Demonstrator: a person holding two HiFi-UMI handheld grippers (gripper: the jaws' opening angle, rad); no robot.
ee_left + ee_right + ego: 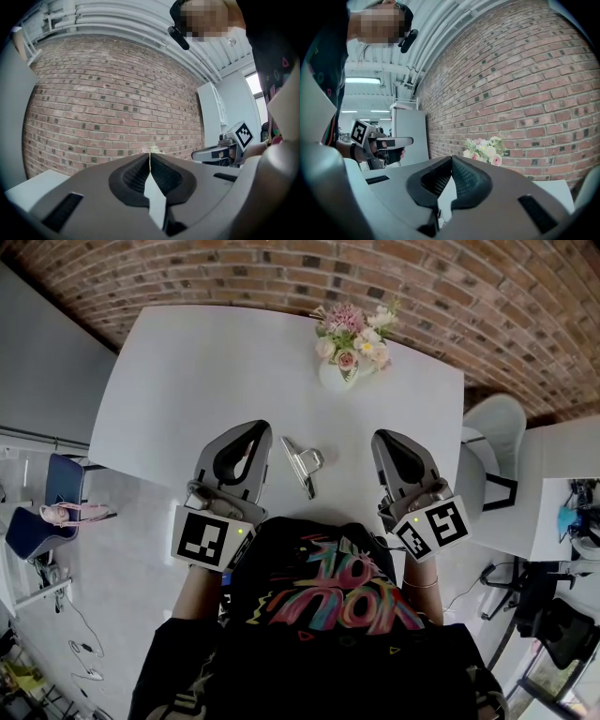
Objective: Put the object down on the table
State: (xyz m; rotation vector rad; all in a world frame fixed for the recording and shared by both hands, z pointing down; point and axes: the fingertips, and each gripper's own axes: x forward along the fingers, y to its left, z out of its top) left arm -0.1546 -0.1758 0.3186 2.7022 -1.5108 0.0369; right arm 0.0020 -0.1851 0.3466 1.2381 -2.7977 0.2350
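Found the metal clip (302,465) lying flat on the white tabletop (187,381), held by neither claw and touched by neither. Made it out between the two, just right of the left claw (255,433) and about level with its tips, with a wider stretch of bare tabletop separating it from the right claw (386,441). Saw its long silvery blade running roughly alongside the left claw's jaws, its folded handle turned toward the right claw.

Read the left claw as clenched on nothing: in the left gripper view, ribbed pads pressed together at the tips, only a pale sliver of tabletop showing in the notch lower down. Read the right claw the same way in the right gripper view: jaws fully closed, tips meeting in a thin seam, nothing caught between them. Caught no sight of the clip in either gripper view, since it lay off to the side of each claw, not ahead of its jaws.

Noted both claws side by side at the near edge of the tabletop, pointing away from the person toward the brick wall (108,108). Could not tell whether they rested on the surface or hung just over it.

Spotted a vase of flowers (352,348) well ahead of both claws, nearer the right one's line of aim, well apart from the clip
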